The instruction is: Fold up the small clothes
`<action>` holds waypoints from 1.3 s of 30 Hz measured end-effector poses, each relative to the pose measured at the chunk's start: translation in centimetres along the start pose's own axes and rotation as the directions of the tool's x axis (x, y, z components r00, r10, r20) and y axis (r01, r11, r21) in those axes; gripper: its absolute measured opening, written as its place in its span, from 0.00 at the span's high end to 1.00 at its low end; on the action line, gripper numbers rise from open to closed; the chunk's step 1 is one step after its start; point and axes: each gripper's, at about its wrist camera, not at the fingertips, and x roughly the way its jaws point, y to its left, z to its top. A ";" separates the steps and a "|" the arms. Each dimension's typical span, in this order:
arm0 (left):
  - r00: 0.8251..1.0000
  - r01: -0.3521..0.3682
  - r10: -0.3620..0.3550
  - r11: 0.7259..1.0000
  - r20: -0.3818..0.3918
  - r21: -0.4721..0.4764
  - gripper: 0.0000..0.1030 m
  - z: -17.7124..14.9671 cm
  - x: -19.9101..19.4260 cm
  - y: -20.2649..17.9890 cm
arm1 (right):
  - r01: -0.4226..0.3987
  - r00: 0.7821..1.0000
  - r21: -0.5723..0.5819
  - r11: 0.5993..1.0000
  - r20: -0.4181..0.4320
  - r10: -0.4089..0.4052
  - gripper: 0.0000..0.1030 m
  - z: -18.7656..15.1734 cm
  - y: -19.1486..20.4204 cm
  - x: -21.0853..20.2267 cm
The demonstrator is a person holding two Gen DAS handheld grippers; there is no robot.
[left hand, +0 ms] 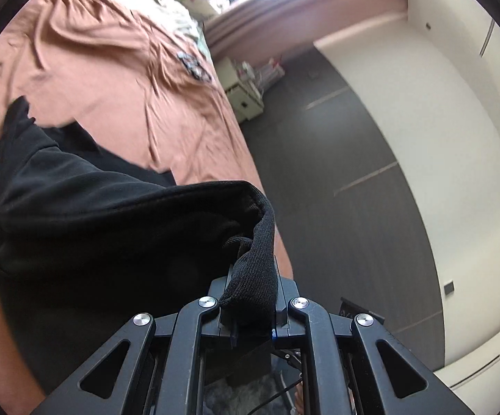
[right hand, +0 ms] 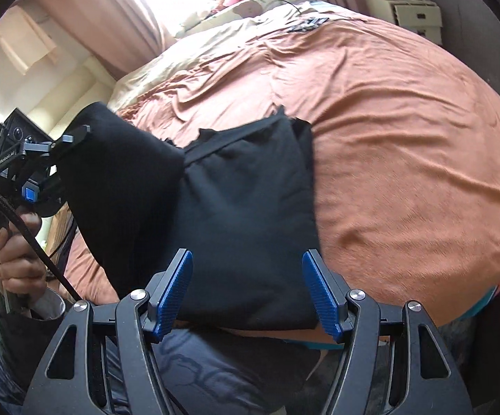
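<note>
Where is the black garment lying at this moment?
In the right wrist view the black garment lies on the orange bedsheet near the bed's front edge, ahead of the open right gripper; the left gripper lifts its left part.

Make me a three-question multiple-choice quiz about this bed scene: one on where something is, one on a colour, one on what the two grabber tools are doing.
1. Where does the black garment lie?
A. on the bed sheet
B. on the floor
C. on a chair

2. What colour is that sheet?
A. white
B. rust orange
C. green

3. Which tool grips the garment?
A. right gripper
B. both
C. left gripper

Answers: 1 A, the folded part rests on the sheet. 2 B, rust orange in both views. 3 C, the left clamps a ribbed edge, while the right's blue pads stand apart with nothing pressed between them.
</note>
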 end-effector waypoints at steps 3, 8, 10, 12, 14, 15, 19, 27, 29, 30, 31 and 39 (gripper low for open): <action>0.998 -0.015 0.015 1.000 -0.062 0.001 0.88 -0.4 3.5 0.0 | 0.002 1.000 0.022 1.000 -0.019 -0.002 0.38 -0.3 -0.8 0.3; 0.985 -0.064 0.062 0.998 -0.163 -0.008 0.69 -1.6 8.2 0.5 | -0.001 0.998 0.041 0.999 -0.059 0.003 0.38 -0.5 -2.0 0.7; 0.980 -0.051 0.047 0.998 -0.193 -0.020 0.51 -2.0 8.8 0.9 | -0.003 0.998 0.047 0.999 -0.067 0.006 0.38 -0.5 -2.2 0.9; 0.977 -0.056 0.052 0.998 -0.205 -0.015 0.37 -2.4 8.6 1.2 | -0.006 0.997 0.049 0.999 -0.072 0.010 0.38 -0.4 -2.3 1.1; 0.977 -0.080 0.080 0.997 -0.198 0.008 0.33 -2.6 7.9 1.4 | -0.005 0.997 0.038 0.999 -0.078 0.008 0.38 -0.1 -2.1 1.3; 0.977 -0.093 0.095 0.995 -0.191 0.021 0.33 -2.8 7.3 1.5 | -0.002 0.997 0.034 0.999 -0.080 0.005 0.38 0.0 -2.1 1.7; 0.971 -0.170 0.176 0.984 -0.162 0.051 0.33 -2.5 5.4 2.3 | 0.012 0.995 -0.004 1.000 -0.095 -0.012 0.38 0.8 -1.8 3.0; 0.940 -0.321 0.325 0.946 -0.106 0.050 0.33 -2.8 0.0 6.0 | 0.014 0.993 -0.141 0.990 -0.114 -0.030 0.38 2.3 0.0 5.7; 0.930 -0.352 0.353 0.935 -0.098 0.032 0.32 -3.1 -1.1 7.1 | 0.007 0.992 -0.164 0.986 -0.121 -0.027 0.38 2.7 0.3 6.5; 0.926 -0.364 0.365 0.931 -0.095 0.027 0.33 -3.3 -1.5 7.4 | 0.008 0.992 -0.173 0.985 -0.123 -0.029 0.38 3.0 0.4 7.0; 0.920 -0.381 0.381 0.924 -0.093 0.024 0.32 -3.5 -1.9 7.9 | 0.011 0.991 -0.183 0.983 -0.129 -0.035 0.38 3.3 0.5 7.5; 0.881 -0.467 0.461 0.884 -0.108 -0.034 0.33 -5.1 -3.3 11.6 | 0.000 0.980 -0.256 0.967 -0.190 -0.050 0.53 4.5 2.2 11.6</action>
